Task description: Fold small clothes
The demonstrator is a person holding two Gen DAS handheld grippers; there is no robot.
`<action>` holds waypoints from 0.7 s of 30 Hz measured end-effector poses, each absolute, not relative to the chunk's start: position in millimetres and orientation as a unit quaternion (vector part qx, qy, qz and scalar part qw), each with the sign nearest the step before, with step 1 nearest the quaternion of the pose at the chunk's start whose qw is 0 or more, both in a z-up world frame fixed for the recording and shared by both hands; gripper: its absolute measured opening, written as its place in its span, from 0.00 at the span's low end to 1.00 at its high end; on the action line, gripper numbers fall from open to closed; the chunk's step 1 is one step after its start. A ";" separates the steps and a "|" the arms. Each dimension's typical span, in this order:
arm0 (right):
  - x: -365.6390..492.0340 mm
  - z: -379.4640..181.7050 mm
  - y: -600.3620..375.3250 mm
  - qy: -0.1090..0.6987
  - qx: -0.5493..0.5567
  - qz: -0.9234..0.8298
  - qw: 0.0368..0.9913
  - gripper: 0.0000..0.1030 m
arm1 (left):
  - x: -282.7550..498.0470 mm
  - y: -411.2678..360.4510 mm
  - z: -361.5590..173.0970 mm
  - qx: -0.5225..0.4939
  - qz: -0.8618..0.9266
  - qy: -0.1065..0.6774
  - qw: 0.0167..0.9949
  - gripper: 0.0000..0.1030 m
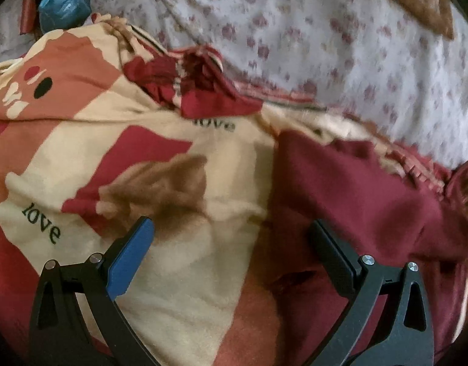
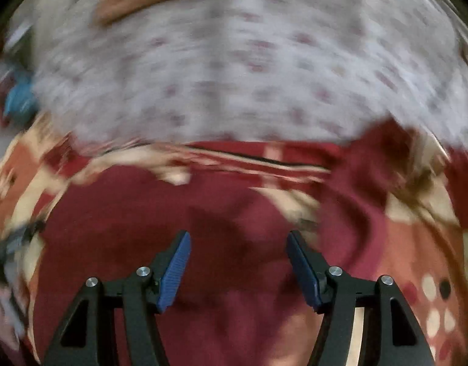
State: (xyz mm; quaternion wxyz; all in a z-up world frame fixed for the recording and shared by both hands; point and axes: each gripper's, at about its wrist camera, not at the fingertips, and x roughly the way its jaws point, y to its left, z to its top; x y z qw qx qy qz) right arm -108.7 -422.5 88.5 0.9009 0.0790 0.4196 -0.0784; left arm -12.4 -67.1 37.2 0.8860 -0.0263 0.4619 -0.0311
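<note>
**Inspector:** Your left hand-held gripper [image 1: 230, 228] stands wide open above the patterned garment [image 1: 160, 152], nothing between its pads; one blue pad [image 1: 130, 262] shows on the left finger.

**Operator:** And the right one?

**Inspector:** Your right hand-held gripper [image 2: 238, 262] is parted about halfway, both blue pads [image 2: 176, 271] bare; it holds nothing; dark red cloth lies beneath the gap.

**Operator:** Where is the garment?

**Inspector:** Spread on the bed, on a pale floral sheet [image 1: 325, 45]; cream, orange and red blocks, the word "love" printed twice; a maroon part [image 1: 355, 189] lies at its right side; a ribbed red edge [image 1: 200, 70] is bunched at the far side.

**Operator:** Anything else?

**Inspector:** A blue packet [image 1: 63, 3] beyond the garment at far left; the right view is badly blurred, so that maroon cloth is probably the same garment.
</note>
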 end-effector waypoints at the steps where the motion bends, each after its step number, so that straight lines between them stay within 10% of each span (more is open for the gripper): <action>1: -109.2 85.7 -432.4 0.419 0.091 -0.085 0.900 0.61 | -11.6 -70.0 33.1 -0.019 -0.029 0.468 0.883 0.99; 4: -103.4 70.6 -431.3 0.427 0.106 -0.061 0.896 0.58 | -11.0 -74.2 27.7 -0.009 -0.024 0.470 0.882 0.99; 9: -92.1 52.9 -407.0 0.447 0.065 -0.038 0.892 0.06 | -11.1 -74.8 27.6 -0.011 -0.023 0.469 0.883 0.99; 18: -85.0 44.1 -426.3 0.480 0.066 -0.074 0.872 0.08 | -22.7 -88.5 50.4 -0.014 -0.069 0.417 0.906 0.99; 21: -101.5 56.8 -441.0 0.452 0.106 -0.082 0.882 0.34 | -21.8 -95.1 47.7 0.001 -0.074 0.422 0.904 0.99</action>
